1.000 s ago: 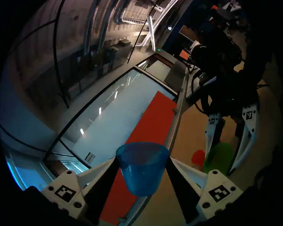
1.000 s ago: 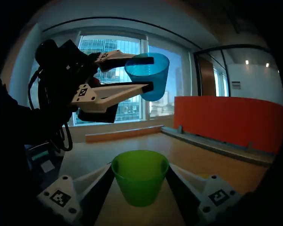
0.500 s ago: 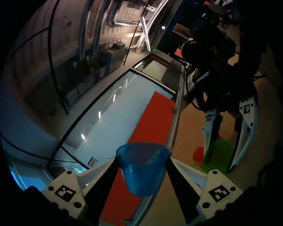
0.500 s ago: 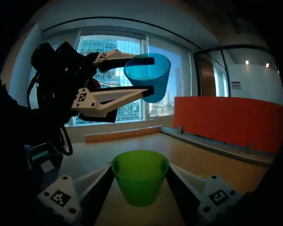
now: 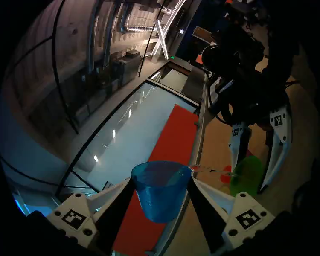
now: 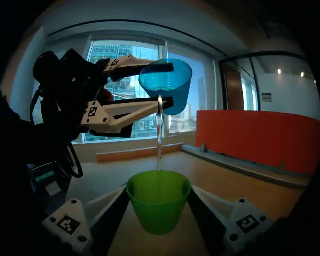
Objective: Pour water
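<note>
My left gripper (image 5: 161,192) is shut on a clear blue cup (image 5: 161,194), held tipped over. In the right gripper view that blue cup (image 6: 166,85) hangs above, clamped in the left gripper (image 6: 168,83), and a thin stream of water (image 6: 159,132) falls from its rim into the green cup (image 6: 158,205). My right gripper (image 6: 158,200) is shut on the green cup, which stands upright just above the wooden table (image 6: 228,183). In the left gripper view the green cup (image 5: 247,175) and the right gripper (image 5: 256,170) sit lower right, with the water stream (image 5: 211,170) reaching it.
An orange partition (image 6: 262,136) runs along the table's right side with a metal rail (image 6: 241,166) at its foot. Large windows (image 6: 130,85) stand behind. A person's dark sleeve and cables (image 6: 45,128) are at the left. Ceiling pipes (image 5: 117,34) show in the left gripper view.
The blue cup has tipped further and water has begun to stream from it into the green cup. The green cup has stayed put.
</note>
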